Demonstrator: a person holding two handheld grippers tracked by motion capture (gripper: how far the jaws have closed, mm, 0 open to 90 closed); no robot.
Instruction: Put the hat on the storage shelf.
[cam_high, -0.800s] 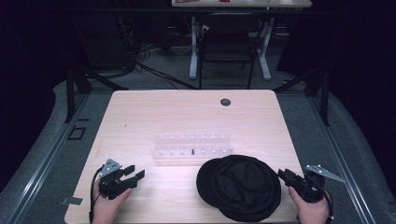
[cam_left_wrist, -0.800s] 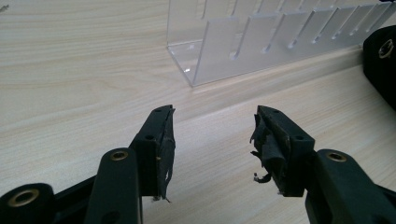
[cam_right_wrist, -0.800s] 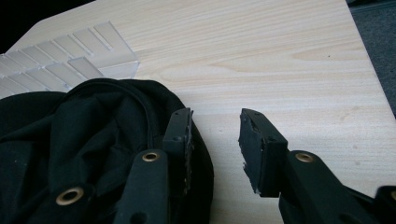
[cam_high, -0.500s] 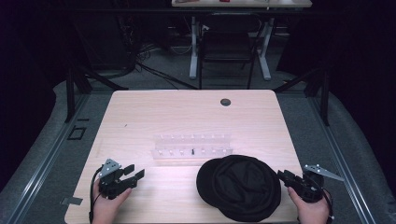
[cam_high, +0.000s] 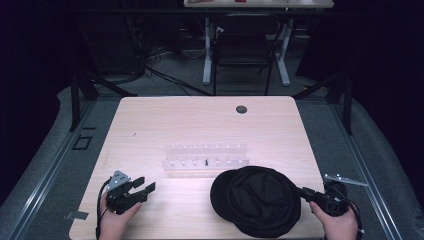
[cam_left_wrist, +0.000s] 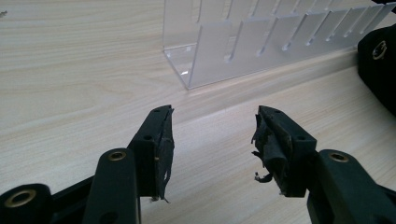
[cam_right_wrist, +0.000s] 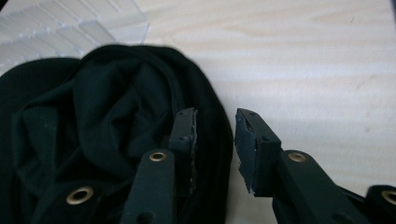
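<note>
In the high view, no brand, label or readable writing can be seen on any thing. A black cap (cam_high: 257, 200) lies at the lower right of the wooden table (cam_high: 200, 125); its near edge reaches the table's front edge. A clear plastic rack (cam_high: 206, 157) stands in the middle of the frame, just above the cap; one small dark piece is seen in it, too small to be identified. A small dark round hole (cam_high: 241, 109) is seen in the upper part of the table. The left gripper (cam_high: 142, 186) is held at the lower left, well apart from the cap, with its jaws spread wide and nothing between them. The right gripper (cam_high: 299, 192) is held at the lower right, its tip at the right edge of the cap. Both hands are cut off by the bottom of the frame.

In the left gripper view, the jaws are spread wide over bare wood. The clear rack (cam_left_wrist: 261, 42) is seen at the top, cut off by the upper edge. A part of the cap (cam_left_wrist: 380, 65) with a metal eyelet appears at the right edge.

In the right gripper view, the jaws stand apart; the edge of the cap (cam_right_wrist: 102, 140) lies at the gap between them, one jaw over the cloth and the other over the wood. Whether the pads touch the cloth cannot be made out. The cap is cut off at the left and bottom. A blurred part of the rack (cam_right_wrist: 70, 28) is seen in the upper left.
</note>
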